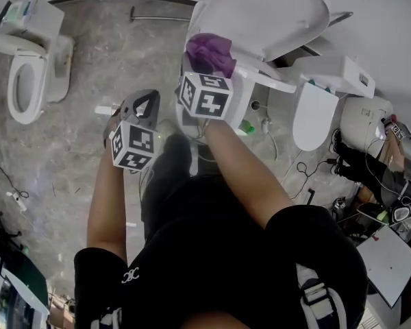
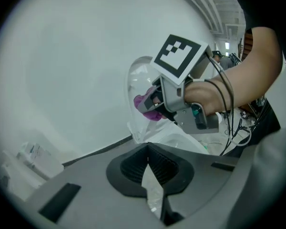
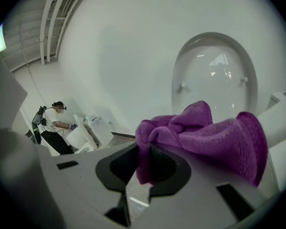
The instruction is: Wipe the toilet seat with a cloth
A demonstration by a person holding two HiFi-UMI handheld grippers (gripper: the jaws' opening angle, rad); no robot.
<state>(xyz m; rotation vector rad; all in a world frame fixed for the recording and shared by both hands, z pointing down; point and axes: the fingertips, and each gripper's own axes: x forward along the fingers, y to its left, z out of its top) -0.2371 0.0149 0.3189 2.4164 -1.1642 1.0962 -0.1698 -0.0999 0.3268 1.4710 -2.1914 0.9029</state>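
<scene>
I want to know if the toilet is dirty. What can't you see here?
- Inside of the toilet: head view, hidden by the purple cloth, the right gripper and the arm.
- Dirt on the lid: right gripper view, too blurry.
- Faraway person: right gripper view, too small.

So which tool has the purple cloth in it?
The right tool: its jaws pinch the purple cloth, which bunches up over it. The left tool is shut with nothing in it.

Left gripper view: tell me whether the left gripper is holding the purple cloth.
No: the jaws of the left gripper are closed together on nothing, while the purple cloth is clamped in the right gripper.
</scene>
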